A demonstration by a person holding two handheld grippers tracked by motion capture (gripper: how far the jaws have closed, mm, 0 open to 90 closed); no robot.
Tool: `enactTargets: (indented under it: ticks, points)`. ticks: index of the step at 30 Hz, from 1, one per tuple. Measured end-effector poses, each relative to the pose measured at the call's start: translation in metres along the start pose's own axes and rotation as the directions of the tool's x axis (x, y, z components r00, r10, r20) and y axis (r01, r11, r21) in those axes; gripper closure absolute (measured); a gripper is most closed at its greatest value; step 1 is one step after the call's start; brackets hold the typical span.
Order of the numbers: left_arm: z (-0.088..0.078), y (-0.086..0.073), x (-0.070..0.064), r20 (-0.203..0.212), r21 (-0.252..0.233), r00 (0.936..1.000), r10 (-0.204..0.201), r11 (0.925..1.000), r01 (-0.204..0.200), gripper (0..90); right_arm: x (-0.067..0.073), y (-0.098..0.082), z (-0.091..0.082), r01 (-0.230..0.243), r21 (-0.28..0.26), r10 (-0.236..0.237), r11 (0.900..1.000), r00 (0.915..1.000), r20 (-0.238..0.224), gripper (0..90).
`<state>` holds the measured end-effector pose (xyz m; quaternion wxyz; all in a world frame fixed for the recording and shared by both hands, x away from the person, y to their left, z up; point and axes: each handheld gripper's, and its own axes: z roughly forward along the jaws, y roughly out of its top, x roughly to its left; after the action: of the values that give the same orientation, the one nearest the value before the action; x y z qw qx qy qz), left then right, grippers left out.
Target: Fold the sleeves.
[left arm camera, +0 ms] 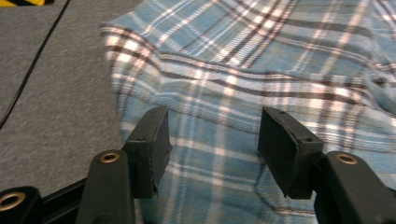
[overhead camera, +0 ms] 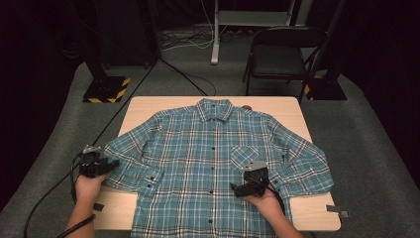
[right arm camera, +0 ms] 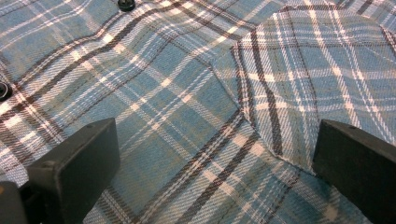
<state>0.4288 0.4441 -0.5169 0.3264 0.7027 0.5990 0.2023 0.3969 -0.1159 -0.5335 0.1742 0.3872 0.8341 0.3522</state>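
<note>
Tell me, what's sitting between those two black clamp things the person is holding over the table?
Plaid shirt fabric. In the high view, between the left gripper and the right gripper lie the shirt's folded sleeve and its buttoned front; nothing else.

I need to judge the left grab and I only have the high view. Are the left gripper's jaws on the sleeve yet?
Observer: Not pressing. In the left gripper view the left gripper has its jaws apart, with the sleeve of the blue plaid button-up shirt lying in the gap.
Operator: Is that sleeve lying on the table there?
Observer: Its edge hangs out over the grey carpet floor.
Operator: And the right one?
Observer: The right gripper has its jaws wide, hovering over the shirt front at the lower point of the chest pocket.
</note>
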Motion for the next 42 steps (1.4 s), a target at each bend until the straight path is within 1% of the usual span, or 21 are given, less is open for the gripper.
enactTargets:
  ticks: [3, 7, 10, 15, 22, 23, 24, 25, 26, 27, 29, 31, 34, 37, 38, 40, 42]
  points:
    - [-0.001, -0.001, 0.003, -0.01, 0.001, 0.9997, -0.02, 0.9998, 0.02, 45.9, 0.0, 0.0, 0.0, 0.0, 0.0, 0.0, 1.0, 1.0, 0.0, 0.0]
    - [-0.003, -0.002, 0.008, -0.013, -0.01, 0.9981, -0.06, 0.9982, 0.06, 46.2, 0.0, 0.0, 0.0, 0.0, 0.0, 0.0, 1.0, 1.0, 0.0, 0.0]
    - [-0.005, -0.003, 0.011, -0.013, -0.017, 0.997, -0.077, 0.9969, 0.077, 47.3, 0.0, 0.0, 0.0, 0.0, 0.0, 0.0, 1.0, 1.0, 0.0, 0.0]
    - [-0.005, -0.004, 0.015, -0.02, -0.01, 0.9955, -0.093, 0.9957, 0.093, 48.3, 0.0, 0.0, 0.0, -0.001, 0.0, 0.001, 1.0, 1.0, 0.0, 0.0]
    - [-0.005, -0.008, 0.02, -0.011, -0.001, 0.9927, -0.12, 0.9928, 0.12, 44.7, 0.0, 0.0, 0.0, 0.0, 0.0, 0.0, 1.0, 1.0, 0.0, 0.0]
    - [-0.005, -0.008, 0.021, -0.015, -0.002, 0.9918, -0.127, 0.9919, 0.127, 43.8, 0.0, 0.0, 0.0, -0.001, 0.0, 0.001, 1.0, 1.0, 0.0, 0.0]
    - [-0.005, -0.008, 0.022, -0.018, -0.003, 0.991, -0.133, 0.9911, 0.133, 41.0, 0.0, 0.0, 0.0, 0.0, 0.0, 0.0, 1.0, 1.0, 0.0, 0.0]
    - [-0.005, -0.008, 0.022, -0.007, -0.003, 0.9906, -0.137, 0.9906, 0.137, 41.6, 0.0, 0.0, 0.0, 0.0, 0.0, 0.0, 1.0, 1.0, 0.0, 0.0]
    - [-0.005, -0.009, 0.022, 0.002, -0.001, 0.9914, -0.131, 0.9914, 0.131, 44.7, 0.0, 0.0, 0.0, 0.0, 0.0, 0.0, 1.0, 1.0, 0.0, 0.0]
    - [-0.004, -0.009, 0.021, 0.001, 0.005, 0.9925, -0.122, 0.9925, 0.122, 46.9, 0.0, 0.0, 0.0, 0.0, 0.0, 0.0, 1.0, 1.0, 0.0, 0.0]
    - [-0.004, -0.008, 0.018, 0.0, 0.015, 0.9955, -0.095, 0.9953, 0.095, 56.3, 0.0, 0.0, 0.0, -0.001, 0.0, 0.001, 1.0, 1.0, 0.0, 0.0]
    - [-0.005, -0.007, 0.016, -0.007, 0.014, 0.9967, -0.081, 0.9966, 0.081, 67.3, 0.0, 0.0, 0.0, -0.001, 0.0, 0.001, 1.0, 1.0, 0.0, 0.0]
    - [-0.007, -0.005, 0.014, -0.018, 0.001, 0.9973, -0.071, 0.9975, 0.071, 77.4, 0.0, 0.0, 0.0, 0.0, 0.0, 0.0, 1.0, 1.0, 0.0, 0.0]
    - [-0.011, -0.004, 0.013, -0.015, -0.022, 0.9976, -0.068, 0.9975, 0.067, 83.5, 0.0, 0.0, 0.0, 0.0, 0.0, 0.0, 1.0, 1.0, 0.0, 0.0]
    - [-0.013, -0.003, 0.012, -0.009, -0.035, 0.9981, -0.062, 0.9975, 0.061, 85.1, 0.0, 0.0, 0.0, -0.001, 0.0, 0.001, 1.0, 1.0, 0.0, 0.0]
    - [-0.014, -0.001, 0.009, -0.01, -0.04, 0.999, -0.042, 0.9983, 0.042, 86.9, 0.0, 0.0, 0.0, 0.0, 0.0, 0.0, 1.0, 1.0, 0.0, 0.0]
    - [-0.014, 0.001, 0.005, -0.001, -0.042, 0.9998, -0.021, 0.9989, 0.021, 87.4, 0.0, 0.0, 0.0, -0.001, 0.0, 0.001, 1.0, 1.0, 0.0, 0.0]
